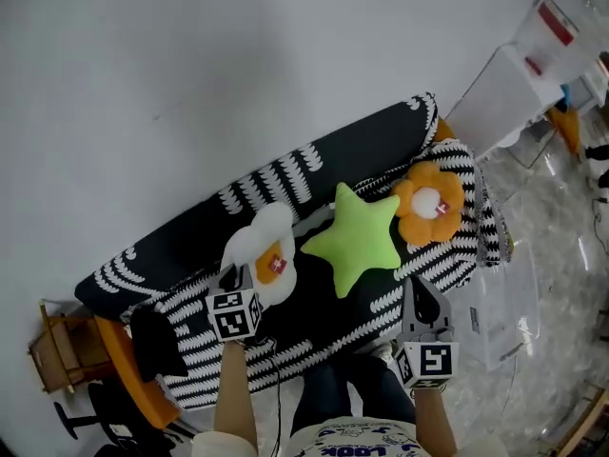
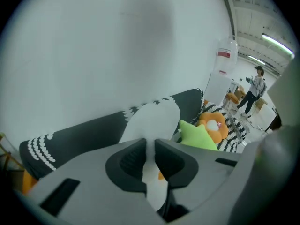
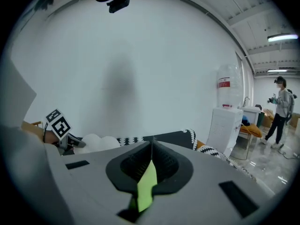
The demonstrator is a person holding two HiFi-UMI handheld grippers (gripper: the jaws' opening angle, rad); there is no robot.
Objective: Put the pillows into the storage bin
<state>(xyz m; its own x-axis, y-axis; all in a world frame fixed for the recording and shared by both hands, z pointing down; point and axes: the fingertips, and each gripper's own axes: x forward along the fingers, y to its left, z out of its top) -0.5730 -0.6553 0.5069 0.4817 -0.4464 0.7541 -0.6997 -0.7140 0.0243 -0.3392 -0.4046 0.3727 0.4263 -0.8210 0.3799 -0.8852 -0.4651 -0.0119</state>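
A white fried-egg pillow [image 1: 262, 253], a green star pillow [image 1: 357, 241] and an orange flower pillow [image 1: 430, 204] lie on a sofa with a black-and-white cover [image 1: 314, 174]. My left gripper [image 1: 228, 280] is shut on the egg pillow's near edge; its white cloth [image 2: 152, 121] is pinched between the jaws of that gripper [image 2: 150, 146]. My right gripper [image 1: 414, 288] is shut on the star pillow's near point, and a green strip [image 3: 146, 186] shows between the closed jaws of this gripper [image 3: 151, 149]. A clear plastic bin [image 1: 504, 298] stands on the floor right of the sofa.
A white water dispenser [image 1: 504, 84] stands beyond the sofa's right end. A wooden stool [image 1: 55, 350] is at the left end. The wall runs behind the sofa. A person [image 2: 253, 92] stands far off to the right. My own knees [image 1: 347, 393] are against the sofa front.
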